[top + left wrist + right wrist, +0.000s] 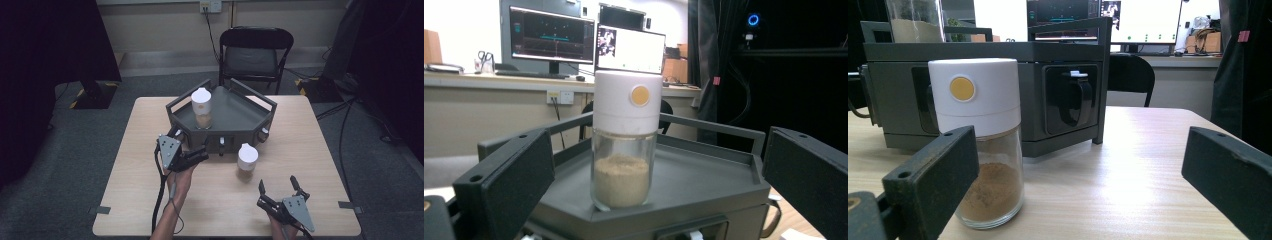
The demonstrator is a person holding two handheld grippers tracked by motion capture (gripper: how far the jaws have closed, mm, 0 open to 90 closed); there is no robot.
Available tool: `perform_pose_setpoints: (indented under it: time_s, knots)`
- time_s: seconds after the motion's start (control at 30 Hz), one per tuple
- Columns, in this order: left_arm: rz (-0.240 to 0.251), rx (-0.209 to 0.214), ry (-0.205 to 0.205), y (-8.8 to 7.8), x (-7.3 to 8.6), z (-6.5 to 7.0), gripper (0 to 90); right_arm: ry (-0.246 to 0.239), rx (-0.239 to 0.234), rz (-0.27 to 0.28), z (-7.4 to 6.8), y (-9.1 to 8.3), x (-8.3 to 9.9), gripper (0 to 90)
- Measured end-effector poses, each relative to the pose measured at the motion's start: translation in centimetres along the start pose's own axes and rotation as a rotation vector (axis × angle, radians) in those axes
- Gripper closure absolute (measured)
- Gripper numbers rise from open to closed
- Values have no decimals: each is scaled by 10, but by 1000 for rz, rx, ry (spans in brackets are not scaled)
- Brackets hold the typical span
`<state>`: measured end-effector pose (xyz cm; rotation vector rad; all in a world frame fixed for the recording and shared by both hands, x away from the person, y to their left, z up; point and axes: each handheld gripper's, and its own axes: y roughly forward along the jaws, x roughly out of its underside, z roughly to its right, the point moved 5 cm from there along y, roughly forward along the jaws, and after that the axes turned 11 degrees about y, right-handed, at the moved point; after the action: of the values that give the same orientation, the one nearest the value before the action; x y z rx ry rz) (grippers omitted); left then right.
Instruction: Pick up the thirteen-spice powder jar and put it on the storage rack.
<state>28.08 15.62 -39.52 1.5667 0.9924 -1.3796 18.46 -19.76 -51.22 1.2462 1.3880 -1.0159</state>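
White-capped glass spice jar sat at 11 o'clock of wide right gripper; left gripper gaped wide too.

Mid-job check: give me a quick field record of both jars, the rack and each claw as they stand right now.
jar on rack: white-capped glass jar, pale powder, upright on the rack's top tray
jar on table: white-capped glass jar, brown powder, upright on the table in front of the rack
rack: dark grey rack with railed top, at the table's far middle
left claw: open, near the rack's front, aimed at the jar on rack, holding nothing
right claw: open, at the near edge, short of the jar on table, holding nothing
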Motion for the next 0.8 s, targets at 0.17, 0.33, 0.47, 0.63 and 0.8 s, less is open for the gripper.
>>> perform_pose_setpoints:
  time_s: [0.17,0.33,0.47,0.63,0.8]
  knots:
    - [0,-4,-12,-8,3,-2,0,-1,1,-3,0,0,0,4]
    - [6,-10,-8,-21,10,-3,0,-1,3,-2,-1,0,0,4]
    - [-3,-29,-5,-34,18,-3,0,-1,3,-3,-1,0,0,4]
    - [-8,-46,-8,-47,29,-4,1,-2,-1,-4,0,0,0,4]
    - [-9,-57,-39,-58,40,-3,1,-2,-1,-2,0,0,0,4]
